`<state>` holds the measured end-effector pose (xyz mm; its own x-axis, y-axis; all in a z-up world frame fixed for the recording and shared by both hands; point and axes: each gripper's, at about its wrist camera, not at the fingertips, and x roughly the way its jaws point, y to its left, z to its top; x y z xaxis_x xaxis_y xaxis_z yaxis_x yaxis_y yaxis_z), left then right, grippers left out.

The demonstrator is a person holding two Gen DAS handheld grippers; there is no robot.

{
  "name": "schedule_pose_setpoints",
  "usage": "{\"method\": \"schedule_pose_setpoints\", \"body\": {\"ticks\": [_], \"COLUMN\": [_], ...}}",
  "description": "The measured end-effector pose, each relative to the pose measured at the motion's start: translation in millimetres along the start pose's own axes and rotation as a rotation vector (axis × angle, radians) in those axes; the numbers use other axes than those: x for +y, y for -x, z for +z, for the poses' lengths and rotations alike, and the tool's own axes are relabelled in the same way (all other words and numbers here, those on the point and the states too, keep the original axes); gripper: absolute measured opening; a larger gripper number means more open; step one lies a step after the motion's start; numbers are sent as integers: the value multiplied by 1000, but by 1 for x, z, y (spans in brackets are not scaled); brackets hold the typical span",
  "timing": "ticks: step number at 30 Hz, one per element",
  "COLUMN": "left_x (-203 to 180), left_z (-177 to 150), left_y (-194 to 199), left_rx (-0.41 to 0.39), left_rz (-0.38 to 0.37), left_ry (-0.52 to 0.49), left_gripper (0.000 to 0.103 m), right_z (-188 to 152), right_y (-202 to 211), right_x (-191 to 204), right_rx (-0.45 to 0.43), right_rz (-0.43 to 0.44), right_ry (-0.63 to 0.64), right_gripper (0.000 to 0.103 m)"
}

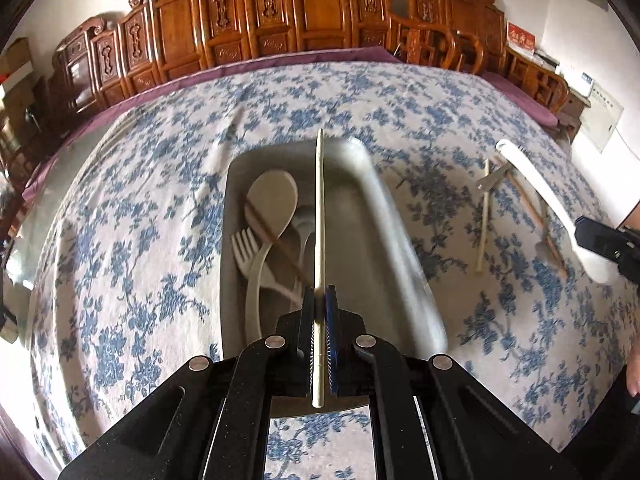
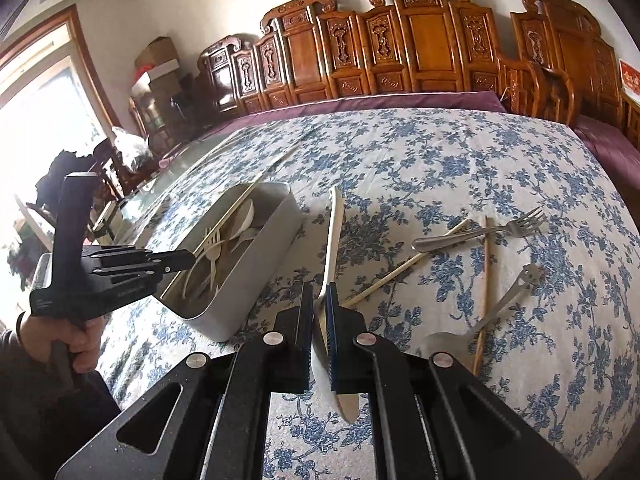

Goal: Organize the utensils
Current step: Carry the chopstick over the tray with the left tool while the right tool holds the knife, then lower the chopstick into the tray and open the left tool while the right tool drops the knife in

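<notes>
While the left wrist view looked down over the grey tray (image 1: 400, 248) on the blue-flowered cloth (image 1: 132, 216), the left gripper (image 1: 320, 312) was pressed together on a cream chopstick (image 1: 319, 208). The stick ran straight ahead from between the jaws, hanging over the tray's middle. Inside the tray, left of the stick, lay a beige spoon (image 1: 274, 196), a pale fork (image 1: 246, 248) and a brown chopstick (image 1: 276, 240) crossing them. To the far right, the right gripper (image 1: 600, 240) pinched a white utensil (image 1: 544, 200) above loose sticks on the cloth.

In the right wrist view, the right gripper (image 2: 320, 312) was clamped on the white utensil (image 2: 334, 240), its handle pointing away and its broad end showing below the jaws. The tray (image 2: 256, 276) sat near left, with the left gripper (image 2: 176, 260) over its near end. On the cloth (image 2: 440, 152) to the right lay a metal fork (image 2: 480, 232), two chopsticks (image 2: 486, 280) and a metal spoon (image 2: 492, 308), well apart from the tray.
</notes>
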<state>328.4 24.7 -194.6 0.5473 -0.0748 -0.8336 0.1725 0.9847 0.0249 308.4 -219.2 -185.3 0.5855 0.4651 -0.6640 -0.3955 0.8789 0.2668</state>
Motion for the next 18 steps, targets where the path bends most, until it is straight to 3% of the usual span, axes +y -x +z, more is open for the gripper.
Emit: {"method": "schedule_pose_setpoints", "body": {"ticks": [8,15,18], "left_x": [9,14,16], "left_z": [-8,-3,0], "left_y": [-21,-15,-7], "left_rx": [63,36,9], "left_rz": [2,-4,-4], "left_ry": [13,28,31], "left_gripper": [4,6,18], "right_z": [-4,-1,5], "right_y": [-5,-9,-12], "right_x": [-1,12,24], "right_rx": [20,35,36], "right_rz": [-30,-30,-19], "right_ry": [1,13,28], "right_gripper": [7,7,7]}}
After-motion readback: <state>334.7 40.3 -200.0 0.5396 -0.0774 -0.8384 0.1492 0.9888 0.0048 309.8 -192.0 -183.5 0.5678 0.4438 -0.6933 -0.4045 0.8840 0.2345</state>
